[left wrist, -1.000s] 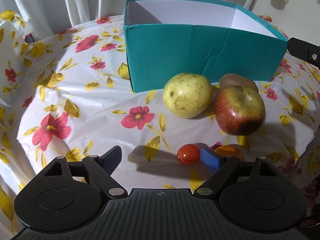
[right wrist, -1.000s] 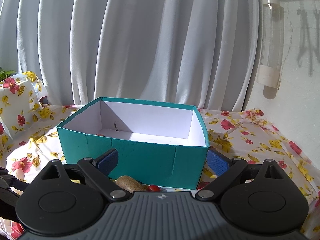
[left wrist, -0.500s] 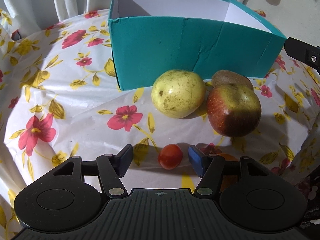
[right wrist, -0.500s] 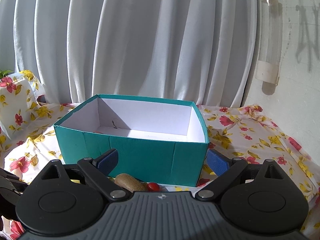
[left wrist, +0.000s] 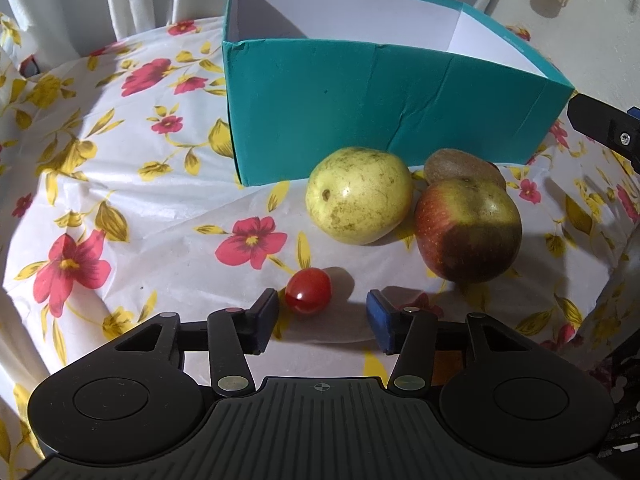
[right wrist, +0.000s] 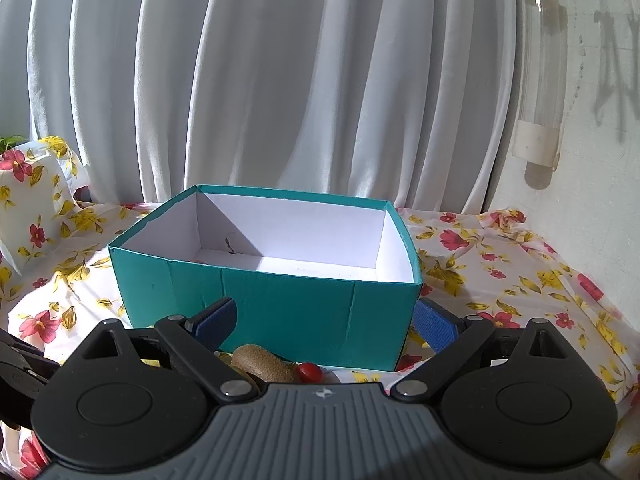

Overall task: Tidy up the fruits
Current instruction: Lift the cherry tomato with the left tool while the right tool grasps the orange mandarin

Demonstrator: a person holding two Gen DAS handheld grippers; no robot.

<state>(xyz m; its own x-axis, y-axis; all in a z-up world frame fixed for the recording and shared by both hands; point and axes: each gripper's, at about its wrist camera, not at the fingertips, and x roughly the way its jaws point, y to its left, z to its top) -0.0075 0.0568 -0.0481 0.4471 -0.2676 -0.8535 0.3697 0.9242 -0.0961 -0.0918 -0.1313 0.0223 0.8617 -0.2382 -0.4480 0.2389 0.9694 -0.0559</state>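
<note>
In the left wrist view, a small red cherry tomato [left wrist: 308, 290] lies on the flowered cloth just ahead of my open left gripper [left wrist: 322, 309], close to its left finger. Beyond it sit a yellow-green guava [left wrist: 359, 194], a red-green apple [left wrist: 467, 230] and a brown kiwi [left wrist: 460, 167], all in front of a teal box [left wrist: 360, 112]. My right gripper [right wrist: 324, 322] is open and empty, held before the teal box [right wrist: 280, 304]. The kiwi [right wrist: 262, 367] and a tomato [right wrist: 309, 371] show just below it.
The table [left wrist: 132, 200] wears a white cloth with red and yellow flowers. White curtains [right wrist: 280, 80] hang behind. An orange object [left wrist: 448, 364] lies partly hidden under the left gripper's right finger. The right gripper's finger [left wrist: 604, 132] shows at the right edge.
My left gripper has narrowed from wide open and shifted right and forward, so the tomato now sits between its fingers near the left one. The right gripper has barely moved.
</note>
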